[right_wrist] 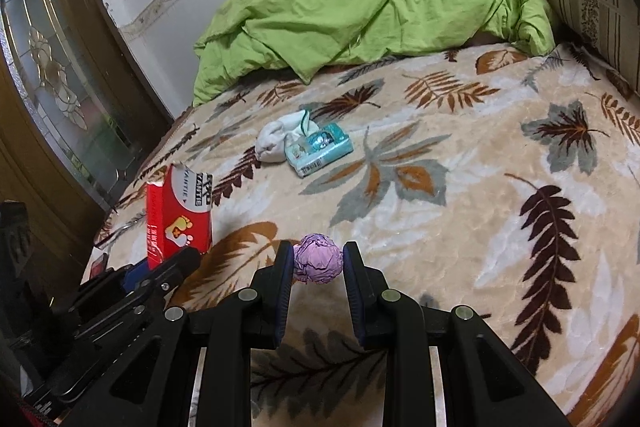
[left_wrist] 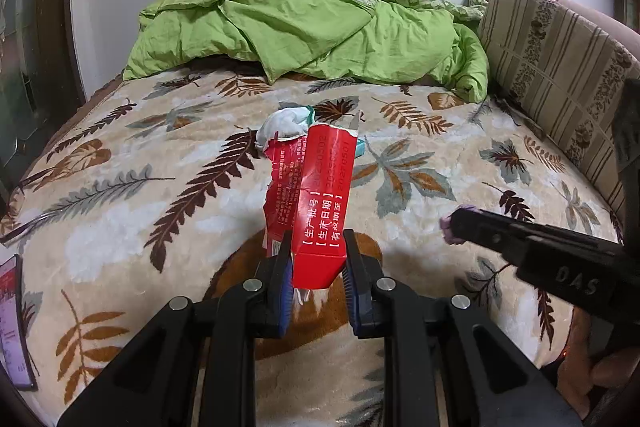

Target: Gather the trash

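Red box [left_wrist: 316,211]: torn and flattened cardboard, white print on its face, clamped at its lower end in your left claw [left_wrist: 316,247] and standing up from the pads above the bed [left_wrist: 120,187].

Purple paper ball [right_wrist: 318,264]: crumpled, pinched between the pads of your right claw [right_wrist: 316,259], held above the leaf-patterned blanket [right_wrist: 460,207].

White sock [right_wrist: 276,139]: bunched up, lying on the blanket farther up the bed, touching the tissue pack.

Tissue pack [right_wrist: 320,149]: teal and white, lying flat just beside the sock.

Green quilt [left_wrist: 304,23]: heaped at the far end of the bed, against the wall.

Striped cushion [left_wrist: 560,67]: upright along the right side of the bed.

Glass-panelled door [right_wrist: 60,87]: left of the bed.
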The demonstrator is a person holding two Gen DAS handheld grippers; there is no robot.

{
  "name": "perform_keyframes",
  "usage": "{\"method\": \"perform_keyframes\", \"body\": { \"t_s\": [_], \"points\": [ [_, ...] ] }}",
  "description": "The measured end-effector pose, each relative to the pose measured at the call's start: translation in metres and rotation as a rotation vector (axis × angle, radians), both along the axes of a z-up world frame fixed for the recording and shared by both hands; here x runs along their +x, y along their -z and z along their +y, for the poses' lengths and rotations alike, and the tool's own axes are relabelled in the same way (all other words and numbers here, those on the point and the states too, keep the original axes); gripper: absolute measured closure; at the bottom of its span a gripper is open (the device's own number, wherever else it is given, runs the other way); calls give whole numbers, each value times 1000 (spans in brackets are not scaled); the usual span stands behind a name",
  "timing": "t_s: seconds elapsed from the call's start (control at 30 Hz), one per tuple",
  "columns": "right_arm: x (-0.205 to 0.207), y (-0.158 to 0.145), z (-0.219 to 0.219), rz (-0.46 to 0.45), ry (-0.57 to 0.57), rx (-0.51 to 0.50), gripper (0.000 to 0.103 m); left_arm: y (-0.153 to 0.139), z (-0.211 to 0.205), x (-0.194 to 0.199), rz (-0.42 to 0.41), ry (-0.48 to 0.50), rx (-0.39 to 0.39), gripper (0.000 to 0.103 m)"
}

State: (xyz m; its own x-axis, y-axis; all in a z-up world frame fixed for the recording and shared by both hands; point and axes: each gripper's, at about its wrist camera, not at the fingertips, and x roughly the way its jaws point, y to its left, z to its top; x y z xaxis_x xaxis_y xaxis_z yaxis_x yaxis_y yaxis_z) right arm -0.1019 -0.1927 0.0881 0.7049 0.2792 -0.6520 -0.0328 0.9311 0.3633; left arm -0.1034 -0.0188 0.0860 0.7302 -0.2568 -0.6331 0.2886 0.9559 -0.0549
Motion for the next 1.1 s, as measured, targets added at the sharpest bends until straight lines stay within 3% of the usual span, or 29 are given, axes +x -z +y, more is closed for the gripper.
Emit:
{"method": "perform_keyframes", "body": {
  "t_s": [0.73,1.1],
  "points": [
    [2,2,3,-13,6,-14,76,-2,3,1,-6,32,-37,83],
    [-16,-10,-5,-39,23,25,77,-6,-6,-23,10,91,-67,83]
  ]
}}
